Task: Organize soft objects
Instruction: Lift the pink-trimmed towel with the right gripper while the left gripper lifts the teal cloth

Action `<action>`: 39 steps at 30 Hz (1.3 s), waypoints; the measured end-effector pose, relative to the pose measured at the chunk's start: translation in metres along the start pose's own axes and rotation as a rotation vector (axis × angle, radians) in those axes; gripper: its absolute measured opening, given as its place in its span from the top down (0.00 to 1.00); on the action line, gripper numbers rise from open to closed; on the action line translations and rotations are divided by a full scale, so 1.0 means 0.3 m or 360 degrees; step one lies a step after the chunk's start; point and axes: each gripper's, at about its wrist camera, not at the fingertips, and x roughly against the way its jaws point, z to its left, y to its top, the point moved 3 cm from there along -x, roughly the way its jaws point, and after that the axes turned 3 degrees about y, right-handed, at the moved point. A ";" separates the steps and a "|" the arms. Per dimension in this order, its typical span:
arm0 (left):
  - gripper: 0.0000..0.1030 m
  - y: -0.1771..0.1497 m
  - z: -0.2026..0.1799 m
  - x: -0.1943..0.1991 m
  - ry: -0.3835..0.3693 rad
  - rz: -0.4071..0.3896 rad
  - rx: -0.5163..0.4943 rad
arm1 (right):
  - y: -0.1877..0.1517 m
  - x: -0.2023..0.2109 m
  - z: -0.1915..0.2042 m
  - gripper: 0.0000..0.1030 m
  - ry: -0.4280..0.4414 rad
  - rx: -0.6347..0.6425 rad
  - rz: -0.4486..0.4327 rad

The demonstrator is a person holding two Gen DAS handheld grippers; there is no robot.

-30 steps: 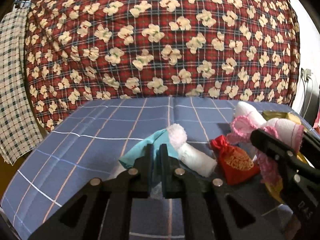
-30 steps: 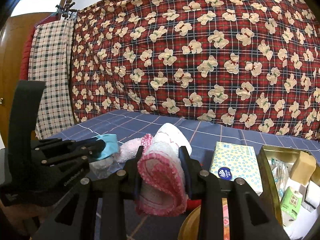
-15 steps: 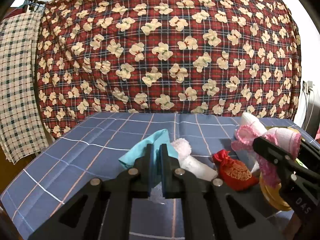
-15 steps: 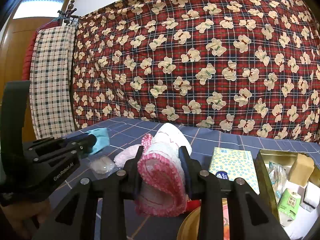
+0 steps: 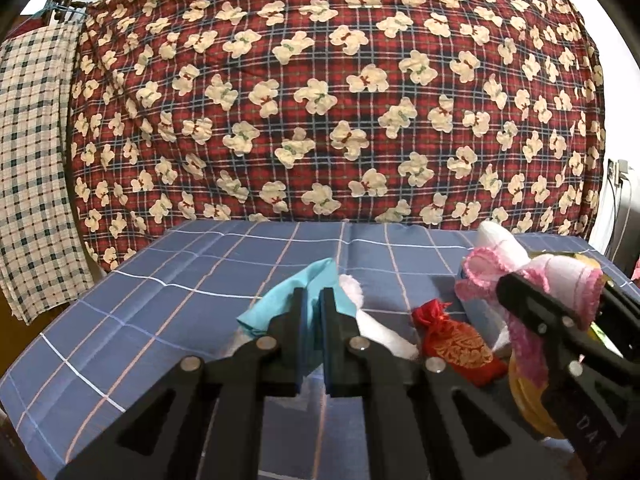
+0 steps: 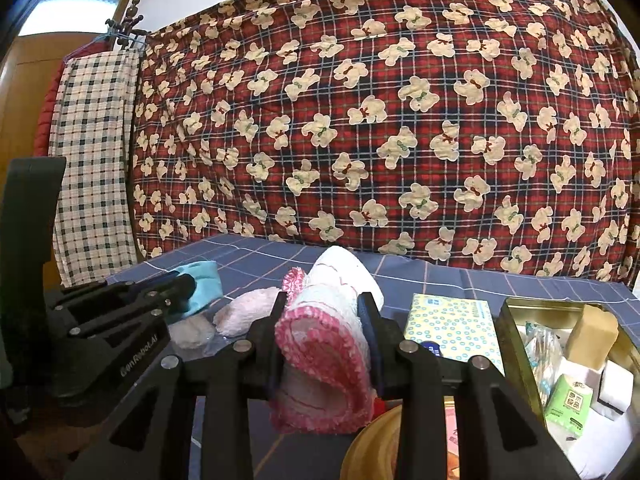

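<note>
Now up higher than a moment ago. Left gripper (image 5: 311, 300) pinching the teal cloth (image 5: 296, 300) tight, cloth lifted off the blue checked bedspread (image 5: 160, 292) and sticking out past the fingers. Right gripper (image 6: 325, 308) squeezing the rolled pink-trimmed towel (image 6: 320, 344), also raised over the bedspread. More of the bear-print quilt (image 5: 320, 100) showing behind the bedspread than before, so both tools lifted a bit. Left lying on the bedspread: fluffy pink sock (image 6: 244, 308) under the teal cloth, red pouch (image 5: 456, 344) beside it. Toward the right side of the bedspread: tissue pack (image 6: 452, 328), gold tin (image 6: 516, 344) full of small packets, round yellow dish (image 5: 532, 412) low at the edge. Probably meaning two soft things picked up and ready to go somewhere together, place not clear yet. Sock and pouch not sorted yet.
</note>
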 end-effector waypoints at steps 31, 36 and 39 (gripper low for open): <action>0.96 -0.009 -0.174 0.048 -0.0104 -0.0033 -0.0024 | -0.015 0.081 -0.082 0.65 -0.0125 -0.0022 -0.0032; 0.96 -0.009 -0.195 0.057 -0.0115 -0.0042 -0.0019 | -0.017 0.087 -0.090 0.65 -0.0131 -0.0037 -0.0035; 0.96 -0.010 -0.202 0.058 -0.0119 -0.0035 -0.0022 | -0.017 0.092 -0.096 0.65 -0.0135 -0.0037 -0.0040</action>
